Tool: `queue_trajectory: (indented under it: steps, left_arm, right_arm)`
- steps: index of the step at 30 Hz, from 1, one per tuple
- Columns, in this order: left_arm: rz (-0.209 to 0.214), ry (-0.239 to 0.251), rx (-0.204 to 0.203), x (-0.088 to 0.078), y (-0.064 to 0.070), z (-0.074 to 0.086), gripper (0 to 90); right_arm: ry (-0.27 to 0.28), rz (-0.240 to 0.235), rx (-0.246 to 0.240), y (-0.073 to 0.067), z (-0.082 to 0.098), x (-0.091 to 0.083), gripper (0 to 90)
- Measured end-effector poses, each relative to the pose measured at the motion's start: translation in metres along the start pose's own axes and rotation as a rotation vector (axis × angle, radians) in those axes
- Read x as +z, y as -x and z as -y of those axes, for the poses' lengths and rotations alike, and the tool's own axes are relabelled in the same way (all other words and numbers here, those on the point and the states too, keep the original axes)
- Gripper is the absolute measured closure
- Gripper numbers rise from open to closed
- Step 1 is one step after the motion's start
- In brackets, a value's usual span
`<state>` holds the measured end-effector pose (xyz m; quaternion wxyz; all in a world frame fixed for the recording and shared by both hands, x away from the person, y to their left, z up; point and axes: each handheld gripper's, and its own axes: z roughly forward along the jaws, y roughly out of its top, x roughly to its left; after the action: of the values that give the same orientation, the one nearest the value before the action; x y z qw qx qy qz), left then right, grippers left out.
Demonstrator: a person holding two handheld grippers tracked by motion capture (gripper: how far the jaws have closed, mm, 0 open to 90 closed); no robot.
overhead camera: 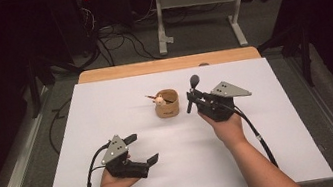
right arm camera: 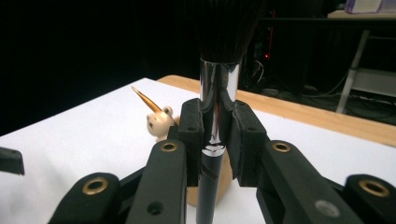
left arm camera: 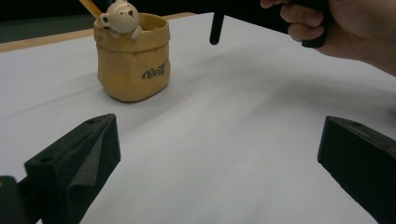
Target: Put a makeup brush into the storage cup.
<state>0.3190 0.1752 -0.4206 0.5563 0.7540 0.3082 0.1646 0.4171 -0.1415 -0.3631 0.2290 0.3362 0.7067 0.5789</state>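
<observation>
Holding: right tool (overhead camera: 192,100) is clamped on a makeup brush (overhead camera: 192,91), upright, bristles up, just right of the tan holder cup (overhead camera: 166,103) on the table (overhead camera: 132,180).
Left tool: jaws (overhead camera: 139,150) spread wide, nothing btwn them, parked near the front-left of the white sheet, well apart from the cup.
Step in hand (guess): looks like the brush goes into the cup, handle end down.
How to do it well: keep the brush vertical, bring the handle tip over the cup mouth, not the rim. Cup already has a pencil-ish stick (left arm camera: 89,6) and a lil bear figure (left arm camera: 121,17) on the rim, so aim for the free side. Lower slow, let go only once the handle is inside; cup looks light, could tip w/ a side knock.
Left gripper view: shows the cup's print, the bear up close, plus the brush's handle end (left arm camera: 215,29) hanging above the table beside the cup.
Right gripper view: shows the actual grip, pads (right arm camera: 192,140) pinching the brush (right arm camera: 215,112) at the chrome ferrule. High view can't resolve that.
High view: gives the overall layout, spacing of both hands vs cup.
</observation>
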Motion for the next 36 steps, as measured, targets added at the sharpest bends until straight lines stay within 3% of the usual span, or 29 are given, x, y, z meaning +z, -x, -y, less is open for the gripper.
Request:
queue_trajectory:
  steps: [9, 36]
  left_arm:
    - [-0.005, 0.008, -0.003, -0.003, -0.002, -0.001, 0.1]
    - [0.006, 0.015, -0.007, -0.004, -0.001, -0.001, 0.2]
  right_arm:
    - [-0.004, -0.015, -0.033, -0.010, -0.012, 0.017, 79.4]
    - [-0.016, 0.005, -0.042, -0.006, -0.034, 0.046, 79.4]
